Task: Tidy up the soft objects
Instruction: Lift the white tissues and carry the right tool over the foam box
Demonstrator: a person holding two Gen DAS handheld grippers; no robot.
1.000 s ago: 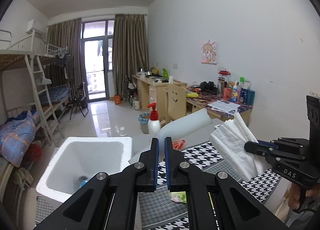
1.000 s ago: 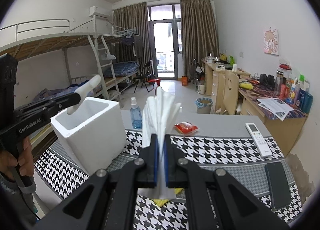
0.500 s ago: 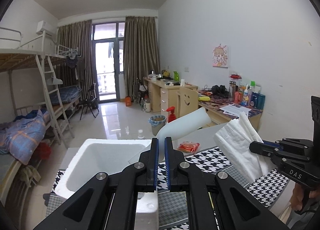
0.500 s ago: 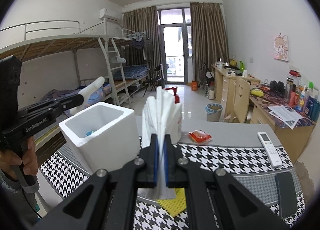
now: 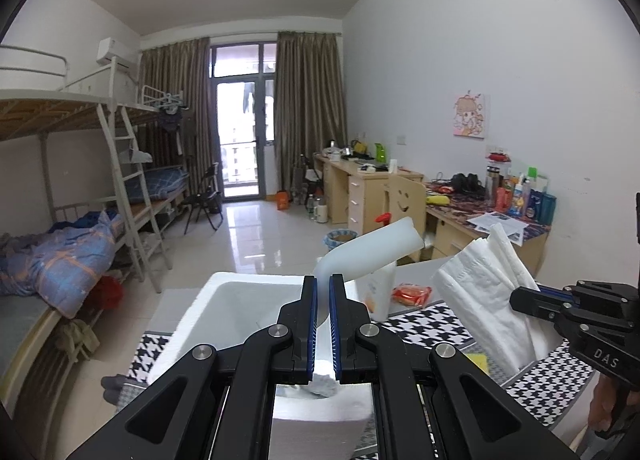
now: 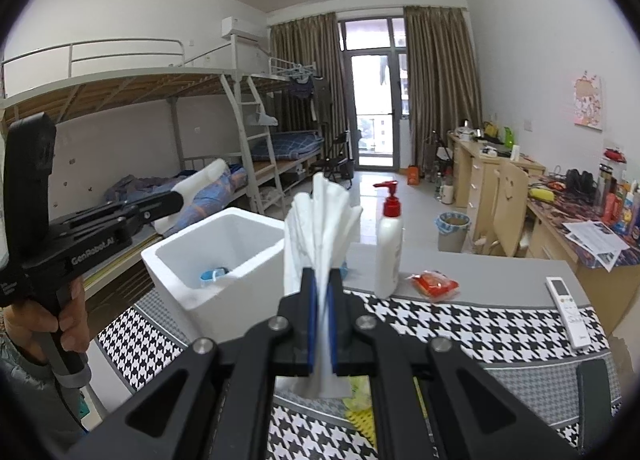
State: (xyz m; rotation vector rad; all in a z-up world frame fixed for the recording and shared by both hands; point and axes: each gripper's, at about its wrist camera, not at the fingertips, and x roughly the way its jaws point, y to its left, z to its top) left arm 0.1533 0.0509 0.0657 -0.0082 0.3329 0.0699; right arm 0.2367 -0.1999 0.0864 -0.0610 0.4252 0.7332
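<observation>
My left gripper (image 5: 323, 286) is shut on a bent white foam piece (image 5: 372, 252) and holds it over the open white foam box (image 5: 188, 344). In the right wrist view the left gripper (image 6: 176, 198) comes in from the left with the foam piece (image 6: 204, 180) sticking out past its tips. My right gripper (image 6: 323, 280) is shut on a fanned stack of white tissues (image 6: 320, 224), just right of the foam box (image 6: 248, 284). The left wrist view shows the right gripper (image 5: 516, 300) and its tissues (image 5: 480, 300) at the right.
A houndstooth cloth (image 6: 460, 324) covers the table. On it are a red-pump lotion bottle (image 6: 390, 240), a red packet (image 6: 432, 284), a white remote (image 6: 568, 310), a black phone (image 6: 592, 396) and a yellow sponge (image 6: 360, 416). Something blue (image 6: 212, 274) lies in the box.
Both grippers have shifted sideways with their loads still gripped. The foam box, earlier low and to the left of the left gripper, now sits right under its fingers.
</observation>
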